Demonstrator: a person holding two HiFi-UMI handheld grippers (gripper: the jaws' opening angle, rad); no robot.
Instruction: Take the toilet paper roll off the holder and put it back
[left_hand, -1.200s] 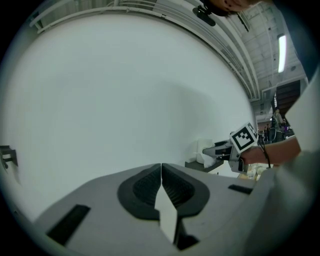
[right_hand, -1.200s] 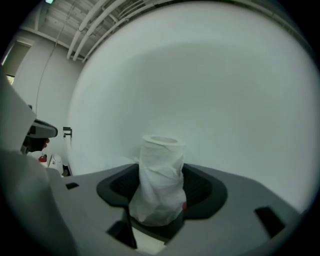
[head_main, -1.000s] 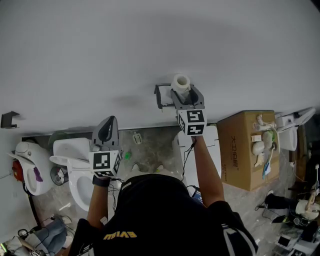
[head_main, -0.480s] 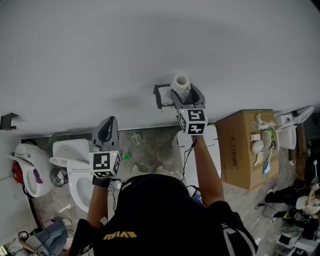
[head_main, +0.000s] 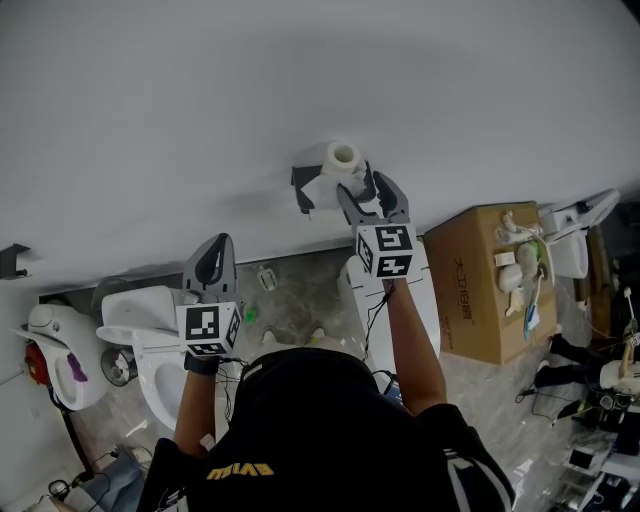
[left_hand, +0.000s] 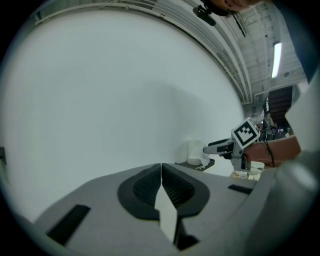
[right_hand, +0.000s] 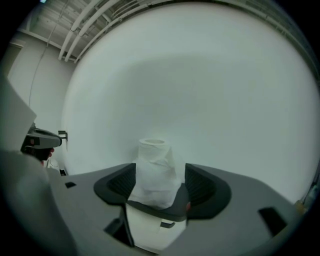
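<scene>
The white toilet paper roll stands upright on the black wall holder, with a loose sheet hanging at its front. My right gripper is just short of it and a little to its right, jaws spread wide and not touching it. In the right gripper view the roll shows between the two jaws of the right gripper with a small gap on each side, above the holder's shelf. My left gripper hangs lower left, shut and empty; the left gripper faces the bare wall.
The white wall fills the upper part of the view. Below are a toilet at left, a white toilet under my right arm, and a cardboard box holding small items. Another black bracket sits far left.
The right gripper's jaws have spread and come off the roll, and the gripper has drawn back slightly to the right. The roll stays on the holder. The left gripper has not moved.
</scene>
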